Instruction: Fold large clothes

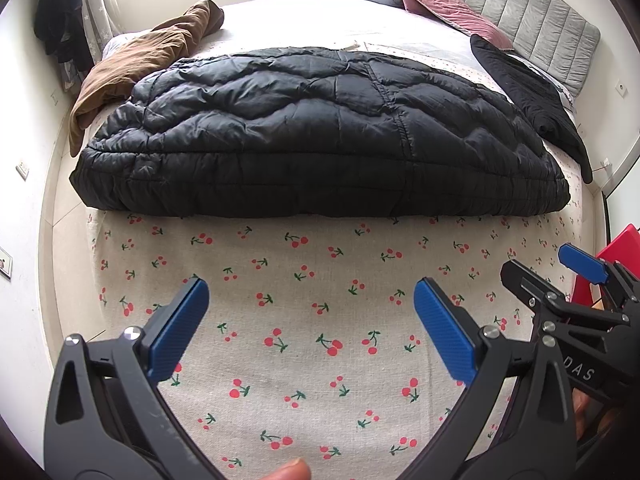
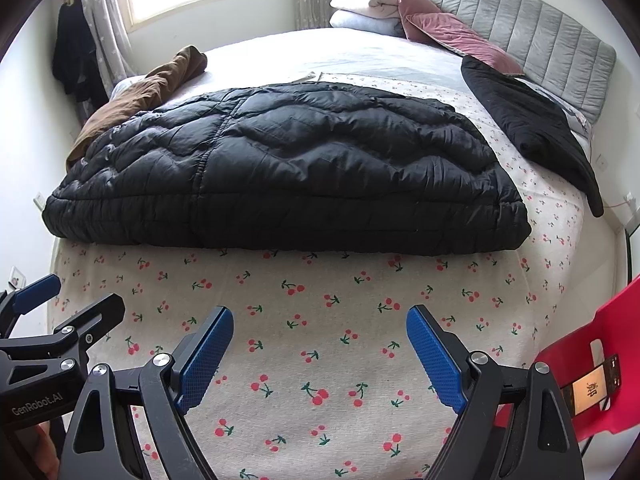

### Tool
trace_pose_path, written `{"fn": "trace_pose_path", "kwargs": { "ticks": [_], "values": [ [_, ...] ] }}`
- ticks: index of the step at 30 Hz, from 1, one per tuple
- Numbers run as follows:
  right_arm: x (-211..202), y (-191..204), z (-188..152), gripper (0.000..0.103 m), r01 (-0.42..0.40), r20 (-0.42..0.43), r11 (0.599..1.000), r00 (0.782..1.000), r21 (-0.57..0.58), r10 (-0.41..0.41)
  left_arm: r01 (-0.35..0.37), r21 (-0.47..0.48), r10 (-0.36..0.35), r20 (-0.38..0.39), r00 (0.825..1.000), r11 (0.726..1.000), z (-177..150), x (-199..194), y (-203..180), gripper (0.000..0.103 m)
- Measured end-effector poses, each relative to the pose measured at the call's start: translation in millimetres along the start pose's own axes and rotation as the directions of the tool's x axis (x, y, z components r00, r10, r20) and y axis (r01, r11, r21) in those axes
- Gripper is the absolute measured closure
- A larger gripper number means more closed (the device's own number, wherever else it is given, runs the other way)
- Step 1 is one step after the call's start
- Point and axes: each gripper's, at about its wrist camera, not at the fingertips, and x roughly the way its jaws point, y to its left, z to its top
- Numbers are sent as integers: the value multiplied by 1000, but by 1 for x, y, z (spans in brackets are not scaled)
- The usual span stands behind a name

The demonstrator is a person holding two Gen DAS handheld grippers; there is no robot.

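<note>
both tongs (image 1: 312,316) (image 2: 320,344) gape over bare sheet (image 1: 320,264) before jacket hem (image 1: 320,196)

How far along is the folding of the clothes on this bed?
Done: the black quilted puffer coat already lies as a neat rectangle. In hand: nothing; left gripper and right gripper are open above the cherry-print sheet. Left: crumpled brown garment and black garment.

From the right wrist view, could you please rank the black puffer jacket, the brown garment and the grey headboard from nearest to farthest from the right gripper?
1. The black puffer jacket, lying across the cherry-print sheet straight ahead of the open right gripper.
2. The brown garment, beyond the jacket at the bed's far left.
3. The grey headboard, at the far right end.
</note>
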Motion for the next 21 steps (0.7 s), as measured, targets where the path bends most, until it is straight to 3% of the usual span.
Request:
{"fn": "trace_pose_path", "kwargs": {
  "ticks": [21],
  "values": [
    [4, 2, -2, 13, -6, -9, 1000, 1000, 4, 6, -5, -8, 5, -10, 1000, 1000, -2, 5, 0, 1]
  ]
}}
